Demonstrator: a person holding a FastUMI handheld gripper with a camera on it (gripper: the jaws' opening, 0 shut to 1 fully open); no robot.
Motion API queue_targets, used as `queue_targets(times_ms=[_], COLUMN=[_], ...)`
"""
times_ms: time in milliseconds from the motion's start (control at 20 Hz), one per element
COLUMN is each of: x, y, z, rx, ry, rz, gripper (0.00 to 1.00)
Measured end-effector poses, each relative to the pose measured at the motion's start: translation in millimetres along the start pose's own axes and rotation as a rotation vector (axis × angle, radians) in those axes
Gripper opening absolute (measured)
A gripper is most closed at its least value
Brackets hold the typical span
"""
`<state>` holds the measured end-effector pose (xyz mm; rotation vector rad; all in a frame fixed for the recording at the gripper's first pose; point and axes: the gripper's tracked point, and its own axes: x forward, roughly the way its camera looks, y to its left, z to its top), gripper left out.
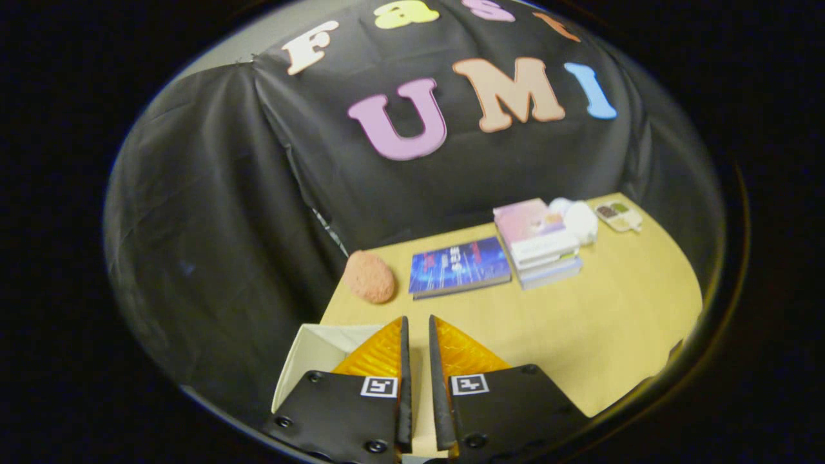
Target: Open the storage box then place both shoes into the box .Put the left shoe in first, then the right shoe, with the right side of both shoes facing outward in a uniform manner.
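My gripper [417, 320] hangs above the near end of a wooden table [619, 309]. Its two orange fingers [377, 351] stand close together with a narrow gap, and nothing sits between them. Under the left finger lies a white storage box [309, 354], seen as a white wall and rim at the table's near left corner; most of it is hidden by the gripper.
Beyond the fingers lie a pink sponge-like lump [368, 276], a blue book [459, 266], and a stack of books [540, 243]. A white rounded object [580, 220] and a small tray [619, 214] sit at the far end. Black cloth surrounds the table.
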<state>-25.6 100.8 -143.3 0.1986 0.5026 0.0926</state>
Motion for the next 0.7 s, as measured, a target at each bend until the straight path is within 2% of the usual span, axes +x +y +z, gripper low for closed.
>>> queue_targets(times_ms=[350, 550, 700], x=[-34, -62, -88], y=[-12, -8, -12], z=[122, 186, 223], rx=[-0.165, -0.168, -0.208], ry=[-0.284, -0.407, -0.497], rz=[-0.073, -0.072, -0.111], gripper=[0.16, 0.16, 0.16])
